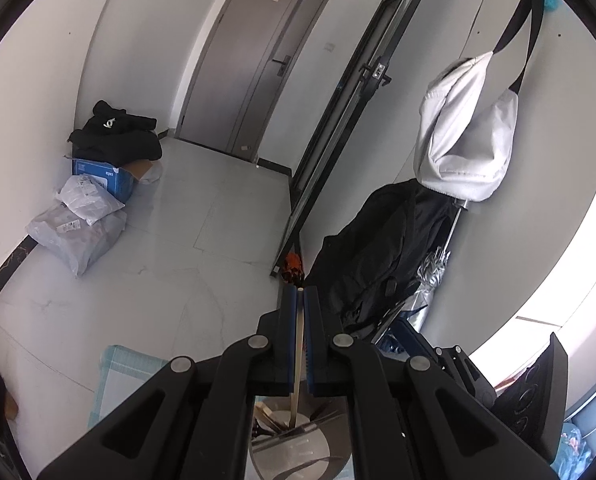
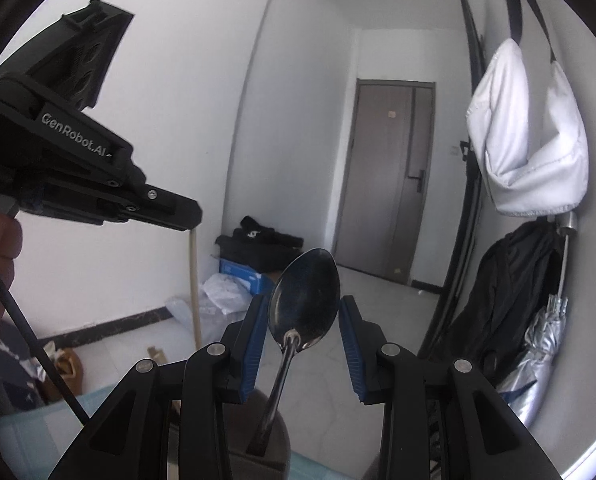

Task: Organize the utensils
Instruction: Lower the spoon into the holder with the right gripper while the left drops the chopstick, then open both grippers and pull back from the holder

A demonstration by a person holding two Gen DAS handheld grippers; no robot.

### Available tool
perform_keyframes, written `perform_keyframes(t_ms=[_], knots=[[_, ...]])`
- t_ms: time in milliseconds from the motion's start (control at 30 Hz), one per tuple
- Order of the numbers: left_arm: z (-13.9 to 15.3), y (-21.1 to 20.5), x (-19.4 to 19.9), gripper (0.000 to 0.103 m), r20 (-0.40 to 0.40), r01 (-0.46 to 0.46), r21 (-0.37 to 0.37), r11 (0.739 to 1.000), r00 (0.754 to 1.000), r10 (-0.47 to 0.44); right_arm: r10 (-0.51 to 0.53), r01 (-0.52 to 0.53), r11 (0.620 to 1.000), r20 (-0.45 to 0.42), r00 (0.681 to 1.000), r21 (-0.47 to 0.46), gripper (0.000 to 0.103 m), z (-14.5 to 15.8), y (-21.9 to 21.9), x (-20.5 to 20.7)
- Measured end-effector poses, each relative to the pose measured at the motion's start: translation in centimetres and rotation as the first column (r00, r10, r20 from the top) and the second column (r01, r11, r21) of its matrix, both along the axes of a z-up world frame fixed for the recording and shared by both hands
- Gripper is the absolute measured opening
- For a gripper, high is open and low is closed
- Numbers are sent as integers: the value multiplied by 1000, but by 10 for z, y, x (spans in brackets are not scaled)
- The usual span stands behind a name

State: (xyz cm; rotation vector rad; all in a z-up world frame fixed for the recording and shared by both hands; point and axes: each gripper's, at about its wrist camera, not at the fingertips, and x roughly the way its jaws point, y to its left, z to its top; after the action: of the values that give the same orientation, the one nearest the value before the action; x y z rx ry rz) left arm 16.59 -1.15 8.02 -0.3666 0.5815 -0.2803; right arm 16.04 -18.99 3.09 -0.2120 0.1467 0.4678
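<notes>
the left gripper (image 1: 298,300) is clenched on a pale wooden chopstick (image 1: 297,360), which stands almost upright between the blue pads (image 1: 288,320) and goes down toward a round metal container (image 1: 294,440) just below the jaws. in this container some dark and pale utensils (image 1: 274,420) already lie or lean, but what they are exactly i cannot tell. the right wrist view shows the same gripper from the side (image 2: 194,216), with the chopstick (image 2: 195,288) hanging down from its tip.

the right gripper (image 2: 303,320) has its jaws partly apart, and the bowl of a metal spoon (image 2: 303,300) stands between the blue pads (image 2: 258,340) without touching either of them – there is a clear gap on both sides. the spoon's handle goes down into a dark container (image 2: 270,440) under the jaws, so the spoon seems to rest there by itself, released or not yet grasped.

my judgement: the task is somewhere in the middle. several utensils are already gathered in the containers and the spoon stands in one, but the chopstick is held above its place and is not yet let go. whether more utensils wait on the table i cannot see – the light blue mat (image 1: 118,368) shows only at the edge.

farther away are grey parcels (image 1: 78,236) on the tiled floor, a blue box (image 1: 106,178), a grey door (image 1: 258,60) and a white bag (image 1: 465,132) hanging on the wall.
</notes>
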Motion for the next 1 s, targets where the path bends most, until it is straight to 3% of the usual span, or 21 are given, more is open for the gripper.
perform_keyframes(t_ms=[167,233,333,667,833,900,1000], knots=[[-7,-8,-3,0,-28,29,35,999,999,-28,15,-16,999,-19,1000,-36,35,-5,1,-8],[-11,-10,-4,0,-43,52,48,998,998,-50,23,-25,999,-29,999,-41,27,-6,0,-10],[-15,-12,-5,0,-68,83,67,994,995,-79,27,-30,998,-50,998,-54,26,-8,0,-10],[-32,-4,-7,3,-186,152,67,986,973,-138,6,-3,1000,-157,988,19,26,-8,-21,-18],[-30,1,-17,23,-211,134,81,988,971,-114,-19,26,999,-187,982,37,28,-3,-33,-31],[-29,5,-23,44,-214,118,65,991,972,-101,-27,37,998,-194,981,47,30,0,-37,-40],[-23,8,-37,51,-189,70,81,994,981,-54,-35,49,997,-206,978,61,37,5,-40,-53]])
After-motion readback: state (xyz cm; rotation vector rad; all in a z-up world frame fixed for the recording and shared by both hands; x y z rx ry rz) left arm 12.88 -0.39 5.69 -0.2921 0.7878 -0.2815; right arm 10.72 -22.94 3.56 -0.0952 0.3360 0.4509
